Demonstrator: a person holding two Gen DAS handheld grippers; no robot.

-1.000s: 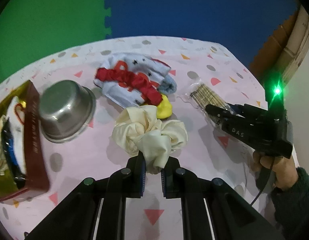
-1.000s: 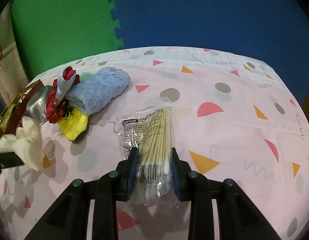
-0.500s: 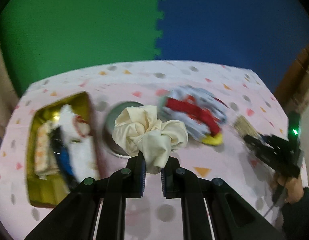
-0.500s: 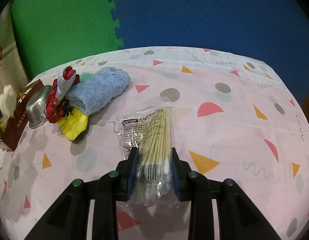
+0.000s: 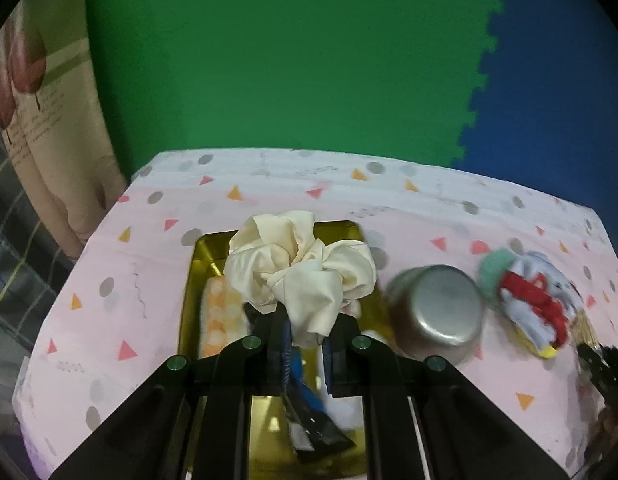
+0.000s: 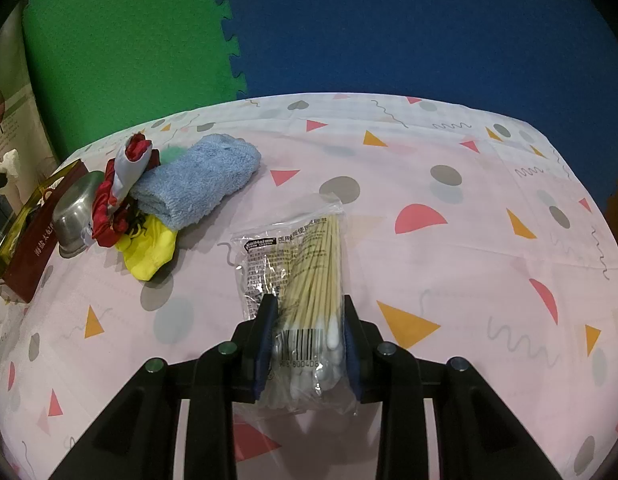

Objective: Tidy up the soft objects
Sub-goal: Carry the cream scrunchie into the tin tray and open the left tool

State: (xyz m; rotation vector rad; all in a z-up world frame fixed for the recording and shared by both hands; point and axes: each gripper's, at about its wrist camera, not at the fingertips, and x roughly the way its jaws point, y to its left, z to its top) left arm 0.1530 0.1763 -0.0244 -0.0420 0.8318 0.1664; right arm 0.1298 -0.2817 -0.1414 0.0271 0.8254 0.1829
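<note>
Dim, fisheye-warped edges, left view motion-blurred

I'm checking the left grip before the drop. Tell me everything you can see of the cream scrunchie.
The cream scrunchie is a ring of glossy, satin-looking fabric gathered into loose, puffy folds around a tight centre. The left gripper is shut on its lower fold, so the rest stands up and fans out above the fingertips. It hangs in the air over the open gold tin, touching only the pads. Its far side is hidden. In the right wrist view it shows only as a small pale shape at the left edge.
</note>
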